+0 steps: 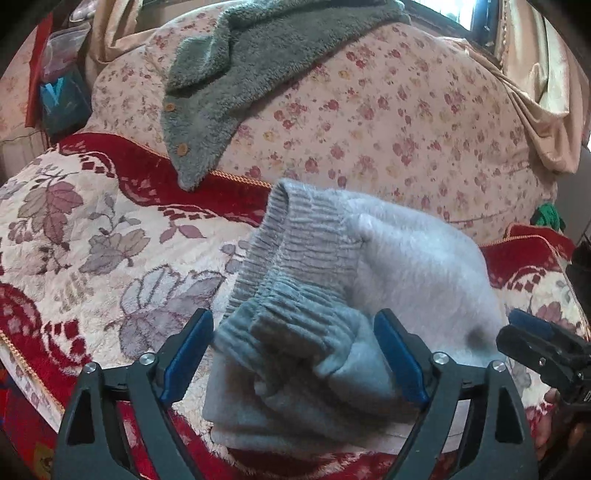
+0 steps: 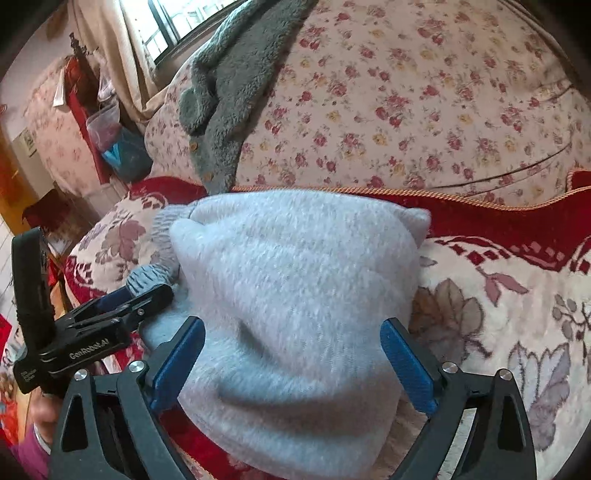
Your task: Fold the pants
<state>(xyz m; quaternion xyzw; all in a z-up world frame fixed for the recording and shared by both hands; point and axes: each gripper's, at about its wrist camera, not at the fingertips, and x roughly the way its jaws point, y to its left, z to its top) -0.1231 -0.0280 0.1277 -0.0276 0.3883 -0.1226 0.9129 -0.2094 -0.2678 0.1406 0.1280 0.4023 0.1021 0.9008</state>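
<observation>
A red and cream floral plush blanket (image 1: pixel 74 236) covers the bed, backed by a pink rose-print quilt (image 1: pixel 388 122) with a grey fleece buttoned garment (image 1: pixel 236 74) draped over it. Beige curtains (image 2: pixel 110 40) frame a daylit window (image 2: pixel 173 22).

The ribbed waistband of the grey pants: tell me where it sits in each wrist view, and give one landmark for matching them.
Left wrist view: the ribbed waistband runs down the centre, its lower end between the open left claw pads.
Right wrist view: only a bit of it shows at centre-left, past the folded pants.
Shared landmark: the green fleece garment with wooden buttons on the floral quilt behind.
</observation>
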